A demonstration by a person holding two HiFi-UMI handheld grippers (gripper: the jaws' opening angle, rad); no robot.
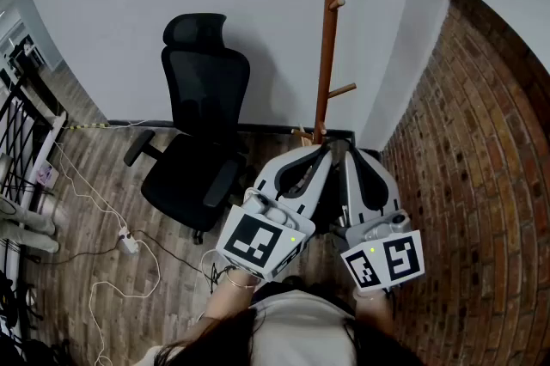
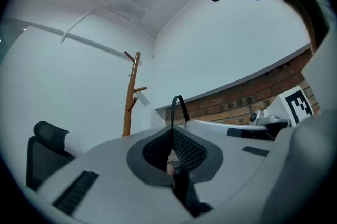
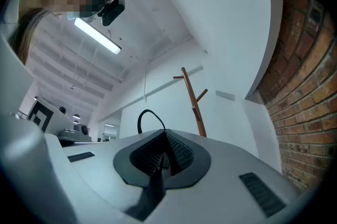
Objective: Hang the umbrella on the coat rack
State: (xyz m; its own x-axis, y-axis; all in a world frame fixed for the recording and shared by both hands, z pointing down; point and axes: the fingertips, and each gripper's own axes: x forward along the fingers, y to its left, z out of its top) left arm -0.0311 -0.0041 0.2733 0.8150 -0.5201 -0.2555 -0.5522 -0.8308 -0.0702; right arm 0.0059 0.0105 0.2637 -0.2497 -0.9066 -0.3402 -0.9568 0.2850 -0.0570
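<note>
One black umbrella strap loops up past both tips: my left gripper and right gripper each clamp it, umbrella body unseen. Coat rack stands near ahead. Carry step, I judge; next I'd need to lift the loop over a peg.

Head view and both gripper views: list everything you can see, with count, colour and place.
Rack: 1, brown wood, in the corner against the white wall.
Chair: 1, black, left of the rack.
Power strip: 1, white, on the wood floor left of the chair, with white cables.
Brick wall: 1, red-brown, at right.
Strap: 1, black loop, rising past the tips of both tongs.
Left tongs: 1, grey, shut on the strap.
Right tongs: 1, grey, shut on the strap, close beside the left.
</note>
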